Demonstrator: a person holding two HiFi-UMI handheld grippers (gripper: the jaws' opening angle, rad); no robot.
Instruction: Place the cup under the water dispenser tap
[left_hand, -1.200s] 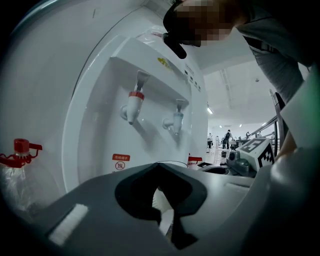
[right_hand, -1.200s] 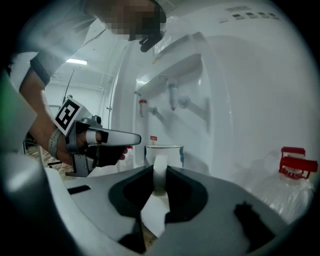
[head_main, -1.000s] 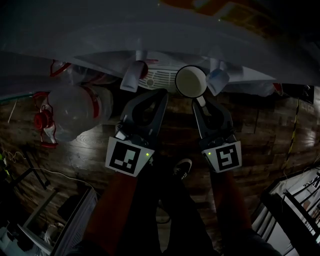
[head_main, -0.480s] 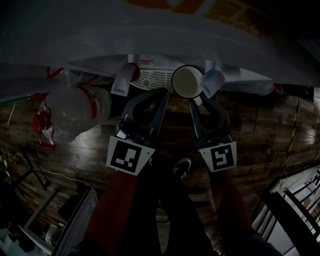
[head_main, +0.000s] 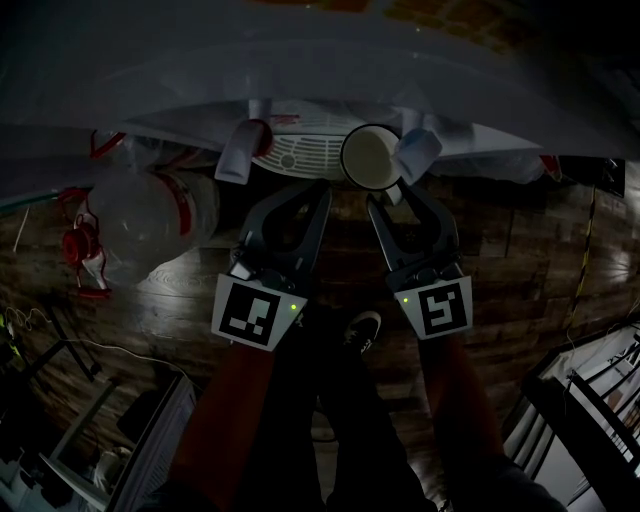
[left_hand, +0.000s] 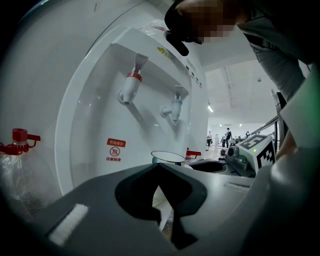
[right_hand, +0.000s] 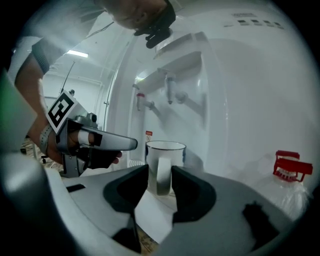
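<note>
A white cup (head_main: 370, 158) stands on the drip tray (head_main: 300, 155) of the white water dispenser (left_hand: 90, 115), below its blue tap (head_main: 415, 155). The red tap (head_main: 235, 150) is to the left. My right gripper (head_main: 397, 195) is at the cup's handle and its jaws are opening. In the right gripper view the handle (right_hand: 162, 175) stands between the jaws with a gap on its left side. My left gripper (head_main: 318, 188) hovers beside it, shut on nothing. The cup's rim (left_hand: 167, 157) shows just past the left gripper (left_hand: 159, 167).
Large clear water bottles (head_main: 150, 215) with red caps (right_hand: 287, 167) lie on the wooden floor left of the dispenser. The person's shoe (head_main: 365, 335) is below the grippers. A metal rack (head_main: 590, 400) stands at the lower right, and cables (head_main: 60, 340) trail at the left.
The right gripper's jaws have spread away from the cup's handle. The cup stays on the drip tray under the blue tap. The left gripper has hardly moved.
</note>
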